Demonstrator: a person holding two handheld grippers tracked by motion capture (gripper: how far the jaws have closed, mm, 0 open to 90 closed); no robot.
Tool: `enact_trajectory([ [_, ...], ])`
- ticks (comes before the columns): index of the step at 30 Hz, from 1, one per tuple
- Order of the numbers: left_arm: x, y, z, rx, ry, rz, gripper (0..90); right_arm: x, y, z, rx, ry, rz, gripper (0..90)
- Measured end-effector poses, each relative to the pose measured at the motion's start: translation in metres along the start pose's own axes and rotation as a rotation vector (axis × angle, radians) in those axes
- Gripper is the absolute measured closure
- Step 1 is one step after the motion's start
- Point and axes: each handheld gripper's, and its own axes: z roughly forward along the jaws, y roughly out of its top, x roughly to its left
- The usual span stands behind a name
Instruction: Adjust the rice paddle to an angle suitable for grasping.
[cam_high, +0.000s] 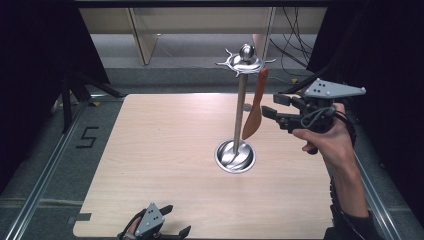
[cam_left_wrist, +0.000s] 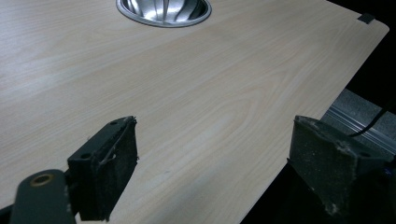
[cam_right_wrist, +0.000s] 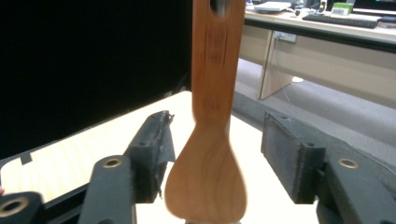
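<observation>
Table: pale wood.
Stand: metal pole on round base, mid-table.
Spatula: wooden — hangs from the stand's top.
Right gripper: jaws apart, flanking the spatula — not touching.
Left gripper: jaws apart, near edge.

**Around the Work Area**

A pale wooden table is filling the middle of the scene. On the grey floor to its left, a black 5 is showing beside a metal rail. Black cables are hanging at the far right, and a beige desk is standing farther off, carrying a keyboard.
</observation>
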Motion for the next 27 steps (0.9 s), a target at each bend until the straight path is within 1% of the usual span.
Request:
enact_trajectory([
  [1, 0.001, 0.0, -0.001, 0.008, -0.002, -0.002, 14.7, 0.0, -0.005, -0.002, -0.001, -0.011, -0.015, 40.8],
  [2, 0.0, 0.0, 0.0, 0.002, 0.002, -0.006, 14.7, 0.001, -0.01, -0.004, 0.012, -0.013, -0.003, 39.9],
  [3, 0.0, 0.0, 0.0, -0.004, 0.0, -0.008, 14.7, 0.0, -0.015, -0.005, 0.015, -0.029, -0.016, 39.1],
  [4, 0.0, 0.0, 0.001, -0.003, -0.001, -0.009, 14.7, 0.0, -0.02, -0.006, 0.013, -0.037, -0.014, 38.8],
  [5, 0.0, 0.0, 0.0, 0.0, 0.004, -0.009, 14.7, 0.001, -0.026, -0.007, 0.018, -0.042, 0.005, 38.5],
  [6, 0.0, -0.001, 0.0, -0.002, 0.002, -0.01, 14.7, 0.0, -0.032, -0.007, 0.014, -0.04, -0.006, 38.5],
  [7, 0.0, -0.001, 0.001, -0.012, -0.002, -0.018, 14.7, 0.001, -0.038, -0.007, 0.017, -0.035, 0.02, 38.3],
  [8, 0.0, -0.001, 0.001, -0.011, 0.002, -0.021, 14.7, 0.0, -0.044, -0.007, 0.02, -0.036, 0.027, 38.4],
  [9, 0.001, 0.0, 0.001, -0.008, 0.005, -0.017, 14.7, -0.001, -0.05, -0.006, 0.011, -0.033, 0.021, 38.4],
  [10, 0.0, 0.0, 0.001, -0.014, -0.001, -0.019, 14.7, -0.003, -0.054, -0.004, 0.043, -0.026, 0.021, 37.7],
  [11, -0.001, 0.0, 0.001, -0.02, -0.002, -0.02, 14.7, -0.003, -0.056, -0.003, 0.074, -0.022, 0.022, 37.7],
  [12, 0.0, 0.0, 0.0, -0.014, -0.002, -0.007, 14.7, -0.005, -0.059, -0.003, 0.063, -0.02, 0.021, 37.7],
  [13, 0.0, 0.0, -0.001, -0.012, 0.002, -0.01, 14.7, -0.006, -0.06, -0.003, 0.058, -0.011, 0.048, 37.7],
  [14, 0.0, 0.0, 0.0, -0.018, -0.001, -0.014, 14.7, -0.007, -0.062, -0.003, 0.053, -0.006, 0.043, 37.6],
  [15, 0.0, 0.0, 0.0, -0.013, 0.007, -0.019, 14.7, -0.007, -0.064, -0.003, 0.065, 0.004, 0.056, 37.6],
  [16, 0.001, 0.0, 0.0, -0.013, -0.001, -0.012, 14.7, -0.005, -0.066, -0.002, 0.061, -0.008, 0.064, 37.3],
  [17, 0.001, 0.0, 0.0, -0.013, -0.001, -0.012, 14.7, -0.005, -0.066, -0.002, 0.061, -0.008, 0.064, 37.3],
  [18, 0.001, 0.0, -0.001, -0.017, 0.001, -0.013, 14.7, -0.003, -0.07, -0.002, 0.075, -0.006, 0.056, 37.0],
  [19, 0.001, 0.0, -0.001, -0.021, -0.005, -0.015, 14.7, -0.003, -0.071, -0.004, 0.089, -0.007, 0.043, 36.8],
  [20, 0.001, 0.0, 0.0, -0.026, -0.005, -0.016, 14.7, -0.003, -0.074, -0.003, 0.088, -0.001, 0.053, 36.7],
  [21, 0.001, 0.0, 0.0, -0.026, -0.005, -0.016, 14.7, -0.003, -0.074, -0.003, 0.088, -0.001, 0.053, 36.7],
  [22, 0.001, 0.0, 0.0, -0.019, -0.006, -0.015, 14.7, -0.002, -0.079, -0.004, 0.099, -0.009, 0.068, 36.3],
  [23, 0.001, 0.0, 0.0, -0.025, -0.006, -0.022, 14.7, -0.004, -0.082, -0.003, 0.105, -0.013, 0.037, 36.3],
  [24, 0.001, 0.001, 0.0, -0.019, -0.006, -0.016, 14.7, -0.003, -0.084, -0.003, 0.115, -0.016, 0.055, 36.3],
  [25, 0.001, 0.001, -0.001, -0.017, -0.007, -0.016, 14.7, -0.003, -0.087, -0.002, 0.126, -0.026, 0.063, 36.4],
  [26, 0.001, 0.001, -0.001, -0.013, -0.006, -0.009, 14.7, -0.006, -0.088, -0.001, 0.133, -0.027, 0.045, 36.3],
  [27, 0.001, 0.001, -0.001, -0.013, -0.006, -0.009, 14.7, -0.006, -0.088, -0.001, 0.133, -0.027, 0.045, 36.3],
])
